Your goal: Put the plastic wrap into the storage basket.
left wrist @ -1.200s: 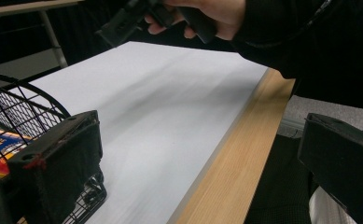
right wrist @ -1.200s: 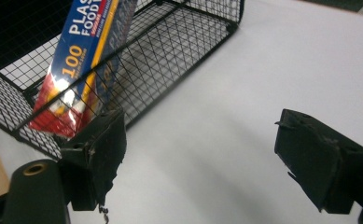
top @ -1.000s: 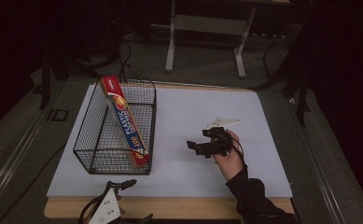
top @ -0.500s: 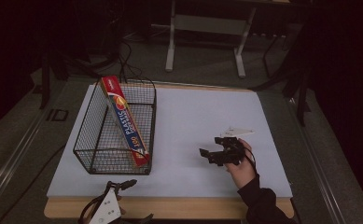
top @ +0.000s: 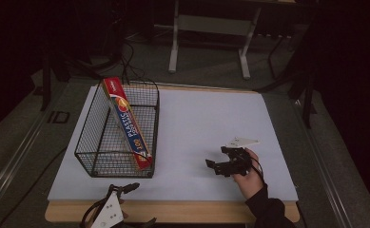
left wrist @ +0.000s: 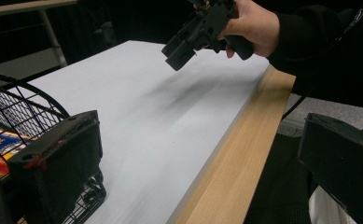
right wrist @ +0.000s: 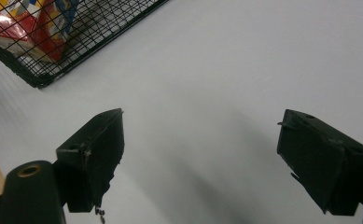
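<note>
Since the earlier frame, the right gripper [top: 216, 167] has shifted toward the near-right part of the table and sunk closer to the surface, and its jaws have just been opening, with nothing between them. In the right gripper view the two black jaws stand wide apart over bare white table [right wrist: 244, 70]; no pad touches any object. The left gripper [top: 121, 199] sits at the near edge of the table, unchanged from the earlier frame; in the left gripper view its jaws are spread wide, one in front of the basket's near corner and one beyond the wooden table edge [left wrist: 235, 158], and they hold nothing. The wire basket [top: 94, 142] is a black rectangular mesh container with thin rod walls, standing on the left part of the table, well apart from the right gripper. Inside it, a long rectangular carton of plastic wrap [top: 128, 124] lies tilted along the right wall, with its far end raised above the rim and its near end down in the near-right corner; the carton is printed red, blue and white and looks like smooth card. The table top is a matt white sheet with a light wood border. The right hand [top: 248, 176], in a dark sleeve, grips the gripper body from the near side, with the jaws pointing left toward the basket and angled slightly down.
</note>
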The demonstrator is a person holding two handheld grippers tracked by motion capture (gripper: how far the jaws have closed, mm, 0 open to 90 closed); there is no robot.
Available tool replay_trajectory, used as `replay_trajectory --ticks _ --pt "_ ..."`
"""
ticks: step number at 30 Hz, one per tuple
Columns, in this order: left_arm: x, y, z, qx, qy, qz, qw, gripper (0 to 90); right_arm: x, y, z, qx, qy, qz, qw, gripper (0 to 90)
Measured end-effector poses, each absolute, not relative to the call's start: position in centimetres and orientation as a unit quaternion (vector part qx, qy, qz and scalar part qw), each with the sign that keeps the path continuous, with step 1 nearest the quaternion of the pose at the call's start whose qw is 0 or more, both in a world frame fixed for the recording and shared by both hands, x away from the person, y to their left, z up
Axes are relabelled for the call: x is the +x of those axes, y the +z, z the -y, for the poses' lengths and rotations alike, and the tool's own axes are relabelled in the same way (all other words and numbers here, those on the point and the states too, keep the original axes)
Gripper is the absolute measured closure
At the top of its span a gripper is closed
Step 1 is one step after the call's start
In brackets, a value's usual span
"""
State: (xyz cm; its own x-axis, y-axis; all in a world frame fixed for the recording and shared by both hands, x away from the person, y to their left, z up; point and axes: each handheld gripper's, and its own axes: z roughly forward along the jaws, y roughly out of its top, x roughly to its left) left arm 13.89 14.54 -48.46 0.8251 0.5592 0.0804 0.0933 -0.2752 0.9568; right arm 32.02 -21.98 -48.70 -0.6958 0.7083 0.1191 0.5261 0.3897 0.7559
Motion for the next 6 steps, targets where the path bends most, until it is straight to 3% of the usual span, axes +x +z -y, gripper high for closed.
replay_trajectory --ticks 6 --pt "13.89 -48.47 -14.58 0.772 0.206 -0.21 0.564 0.2 32.1 -49.03 21.98 0.374 0.405 -0.826 0.117 14.9"
